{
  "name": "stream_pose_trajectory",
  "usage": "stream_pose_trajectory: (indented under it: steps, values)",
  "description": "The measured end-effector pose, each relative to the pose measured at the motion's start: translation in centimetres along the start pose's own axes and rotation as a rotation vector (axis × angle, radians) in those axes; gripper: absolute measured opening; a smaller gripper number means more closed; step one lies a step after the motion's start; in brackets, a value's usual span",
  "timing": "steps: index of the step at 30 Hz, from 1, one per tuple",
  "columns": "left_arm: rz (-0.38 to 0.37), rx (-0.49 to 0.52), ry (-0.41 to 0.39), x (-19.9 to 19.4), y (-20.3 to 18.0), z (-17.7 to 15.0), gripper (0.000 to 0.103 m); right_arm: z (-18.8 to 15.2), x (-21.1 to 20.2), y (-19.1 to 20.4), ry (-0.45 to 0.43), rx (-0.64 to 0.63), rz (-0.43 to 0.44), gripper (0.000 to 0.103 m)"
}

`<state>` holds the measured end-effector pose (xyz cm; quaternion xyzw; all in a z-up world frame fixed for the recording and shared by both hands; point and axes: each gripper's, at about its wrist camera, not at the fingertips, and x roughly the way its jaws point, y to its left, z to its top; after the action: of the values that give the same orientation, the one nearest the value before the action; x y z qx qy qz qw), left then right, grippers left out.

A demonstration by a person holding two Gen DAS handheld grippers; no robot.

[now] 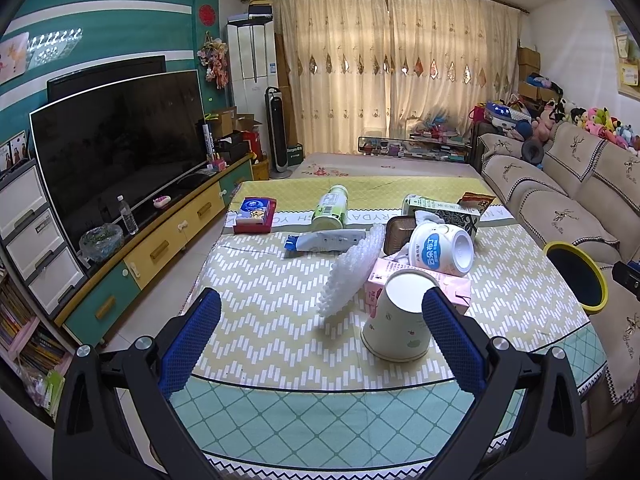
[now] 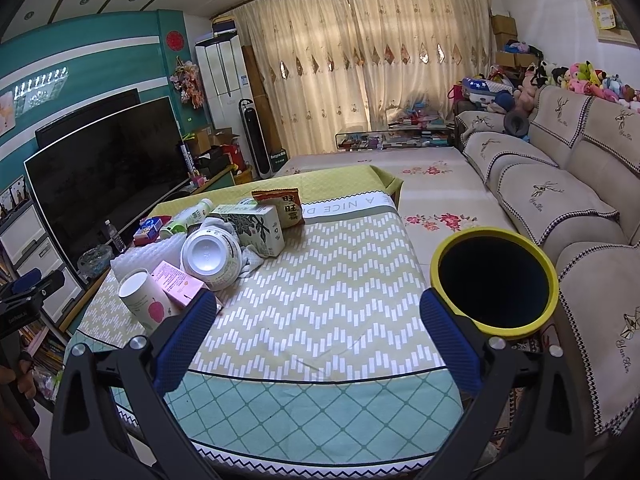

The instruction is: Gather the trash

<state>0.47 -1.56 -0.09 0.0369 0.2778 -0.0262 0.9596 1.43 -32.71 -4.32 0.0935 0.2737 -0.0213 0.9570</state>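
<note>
Trash lies on a table with a patterned cloth (image 1: 260, 320). An upside-down paper cup (image 1: 398, 316) stands just ahead of my left gripper (image 1: 320, 340), which is open with nothing between its fingers. Behind the cup lie a pink carton (image 1: 378, 280), a white foam net (image 1: 352, 268), a tipped white tub (image 1: 440, 250), a dark-patterned box (image 1: 452, 210), a green bottle (image 1: 330, 208) and a wrapper (image 1: 324, 240). My right gripper (image 2: 316, 340) is open over bare cloth (image 2: 320, 300). A yellow-rimmed black bin (image 2: 494, 282) stands by its right finger. The cup (image 2: 144, 300) is to its left.
A red tissue box (image 1: 256, 214) lies at the table's far left, a snack bag (image 2: 286, 206) at the back. A sofa (image 2: 560, 200) runs along the right, a TV (image 1: 120, 148) on a low cabinet along the left. The other gripper (image 2: 28, 304) shows at far left.
</note>
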Motion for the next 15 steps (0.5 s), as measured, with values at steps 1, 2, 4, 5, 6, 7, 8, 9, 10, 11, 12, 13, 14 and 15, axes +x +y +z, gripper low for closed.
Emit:
stream_pose_trajectory:
  steps: [1, 2, 4, 5, 6, 7, 8, 9, 10, 11, 12, 13, 14, 15]
  values:
    - [0.000, 0.000, 0.000, -0.06, 0.02, 0.02, 0.099, 0.05, 0.00, -0.03, 0.000, 0.001, 0.000, 0.097]
    - [0.000, 0.001, 0.001, 0.00, -0.01, 0.01, 0.099, -0.03, 0.04, 0.00, -0.001, 0.001, 0.000, 0.097]
    - [0.000, 0.003, 0.003, 0.16, -0.13, 0.02, 0.099, 0.03, 0.02, -0.03, -0.001, 0.002, 0.000, 0.097]
    - [0.000, 0.003, 0.005, 0.22, -0.17, 0.00, 0.099, 0.09, 0.00, -0.02, 0.000, 0.001, 0.000, 0.097]
    - [0.000, 0.003, 0.005, 0.27, -0.18, -0.01, 0.099, -0.05, 0.11, 0.02, 0.001, 0.002, -0.001, 0.097]
    - [0.000, 0.003, 0.006, 0.21, -0.14, 0.05, 0.099, -0.05, 0.09, 0.01, 0.001, 0.002, -0.001, 0.097]
    - [0.000, 0.004, 0.006, 0.21, -0.15, 0.04, 0.099, -0.04, 0.09, 0.00, 0.001, 0.002, 0.000, 0.097]
    - [0.000, 0.003, 0.005, 0.21, -0.15, 0.04, 0.099, 0.03, 0.05, -0.02, 0.001, 0.002, 0.001, 0.097]
    - [0.000, 0.003, 0.005, 0.25, -0.15, 0.01, 0.099, 0.02, 0.05, -0.01, 0.001, 0.001, 0.000, 0.097]
    - [-0.001, 0.003, 0.006, 0.24, -0.15, 0.04, 0.099, -0.01, 0.07, 0.00, 0.001, 0.000, 0.000, 0.097]
    - [-0.001, 0.003, 0.007, 0.21, -0.13, 0.04, 0.099, -0.01, 0.07, -0.04, 0.002, 0.001, 0.000, 0.097]
    - [-0.001, 0.004, 0.008, 0.27, -0.15, 0.01, 0.099, -0.09, 0.17, -0.03, 0.003, 0.002, 0.001, 0.097]
    - [0.000, 0.004, 0.007, 0.21, -0.13, 0.03, 0.099, -0.13, 0.30, -0.03, 0.004, 0.003, 0.001, 0.097]
    - [0.000, 0.005, 0.007, 0.20, -0.15, 0.02, 0.099, -0.17, 0.34, -0.01, 0.005, 0.004, 0.001, 0.097]
